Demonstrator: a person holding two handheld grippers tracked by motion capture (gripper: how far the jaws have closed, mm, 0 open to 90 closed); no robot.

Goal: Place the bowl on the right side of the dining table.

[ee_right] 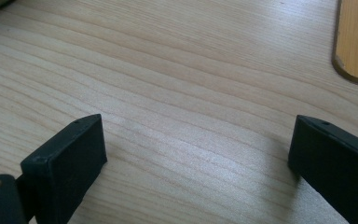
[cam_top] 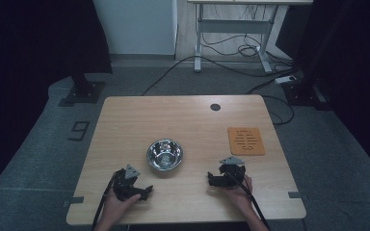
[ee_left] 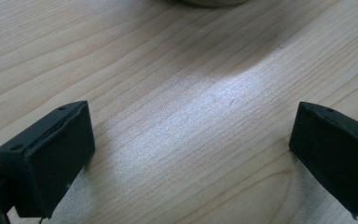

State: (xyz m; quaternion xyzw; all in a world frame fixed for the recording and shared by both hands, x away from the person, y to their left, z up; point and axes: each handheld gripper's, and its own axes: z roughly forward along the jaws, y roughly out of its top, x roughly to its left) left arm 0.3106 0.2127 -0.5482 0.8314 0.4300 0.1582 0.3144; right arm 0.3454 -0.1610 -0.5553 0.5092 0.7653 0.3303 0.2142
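Glossy metal bowl [cam_top: 165, 154], matt wood table [cam_top: 183, 120]

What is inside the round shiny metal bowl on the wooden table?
The round shiny metal bowl looks empty in the high view: only bright reflections show on its inner wall and bottom. The part of the light wooden table under the bowl is covered.

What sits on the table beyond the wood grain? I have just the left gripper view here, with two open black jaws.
Observer: A steel bowl stands mid-table, empty, just ahead and right of the left tool.
Operator: Anything else on the table?
Observer: An orange mat lies flat toward the right edge, beyond the right tool.
Operator: Is that tool holding anything?
Observer: No; in the right gripper view its jaws stand wide apart over bare tabletop, with the mat's corner at upper right.
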